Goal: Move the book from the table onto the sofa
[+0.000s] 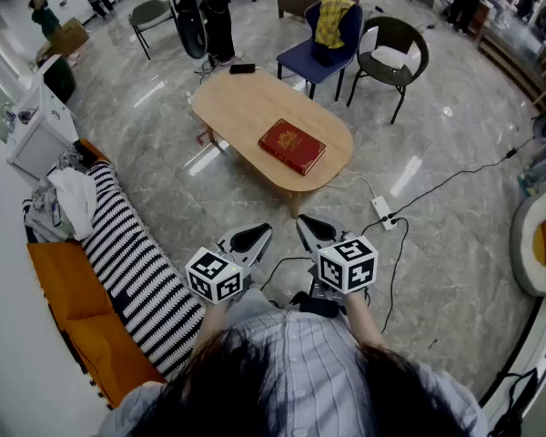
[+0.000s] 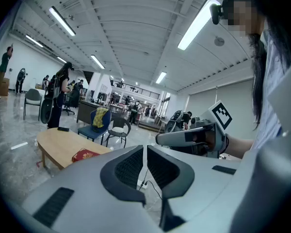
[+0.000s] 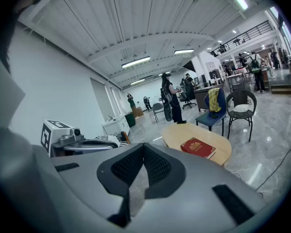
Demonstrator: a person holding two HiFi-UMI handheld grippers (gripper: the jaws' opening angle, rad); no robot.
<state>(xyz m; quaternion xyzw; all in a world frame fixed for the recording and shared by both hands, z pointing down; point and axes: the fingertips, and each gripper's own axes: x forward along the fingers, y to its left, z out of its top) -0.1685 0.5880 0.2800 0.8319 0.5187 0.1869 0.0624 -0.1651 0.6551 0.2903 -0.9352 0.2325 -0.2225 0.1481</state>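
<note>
- No word, number or brand can be read in any view.
- The red book (image 1: pixel 292 147) on the table (image 1: pixel 237 107) has a gold stamp on its cover. It is too small to tell letters from ornament, in the head view and in the right gripper view alike.
- The left marker cube (image 1: pixel 215 275) and the right marker cube (image 1: pixel 348 263) carry only black-and-white square patterns, with no letters or digits.

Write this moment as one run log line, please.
stage: before pickup | book: flat on table | sofa: no book on it | left gripper: shut, empty | right gripper: shut, empty
</note>
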